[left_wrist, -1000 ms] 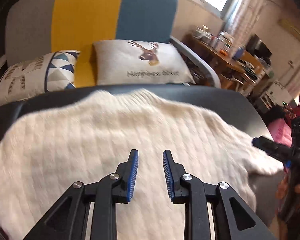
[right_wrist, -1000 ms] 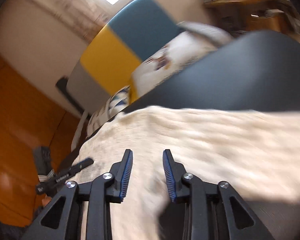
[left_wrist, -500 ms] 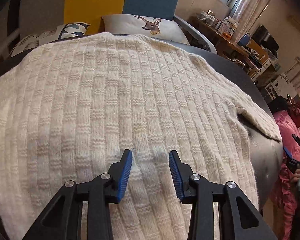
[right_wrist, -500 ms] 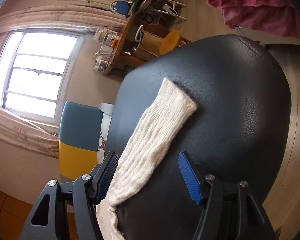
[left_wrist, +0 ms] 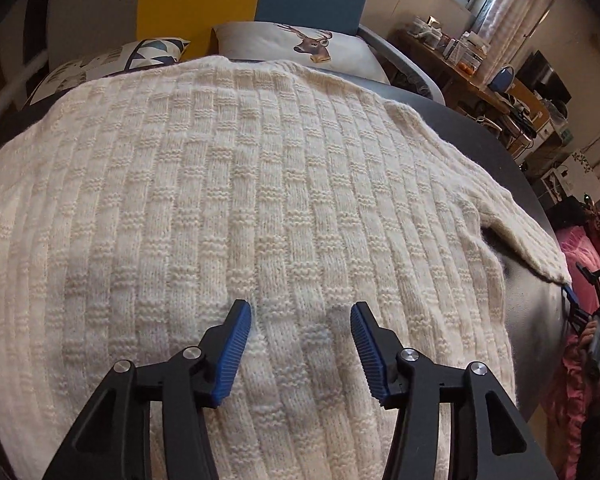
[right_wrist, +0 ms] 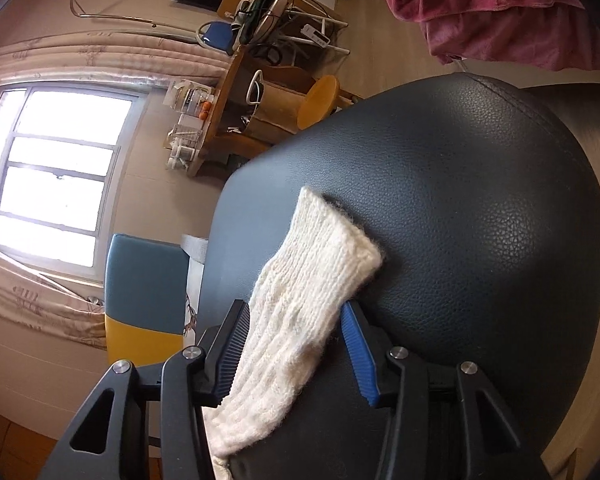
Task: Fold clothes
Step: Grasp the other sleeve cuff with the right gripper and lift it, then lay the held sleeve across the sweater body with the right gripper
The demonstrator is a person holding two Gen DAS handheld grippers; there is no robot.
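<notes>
Left wrist view: a cream knitted sweater (left_wrist: 260, 184) is seen spread flat across a dark padded surface (left_wrist: 476, 140), covering most of it, with a sofa and cushions behind.
Sweater body: it is judged soft, limp and fairly thick; some weight is to be expected, and sagging and stretching are likely if it is lifted from a single point. The ribbed knit should offer good grip and little slip.
Sleeve: a sleeve (right_wrist: 300, 312) is shown lying out over the bare surface (right_wrist: 480, 200), its cuff end flat and free.
Where to hold: an edge, hem or cuff is judged best, since two layers can be pinched there; the flat middle offers no fold to be caught.
Left gripper (left_wrist: 300, 312): it is held over the middle of the body, the fingers wide apart and nothing gripped.
Right gripper (right_wrist: 292, 316): its fingers are spread on either side of the sleeve, not closed on it; contact with the wool cannot be told.
View difference: only the left wrist view shows the whole body; only the right wrist view shows the cuff closely and the bare leather grain beyond it.
</notes>
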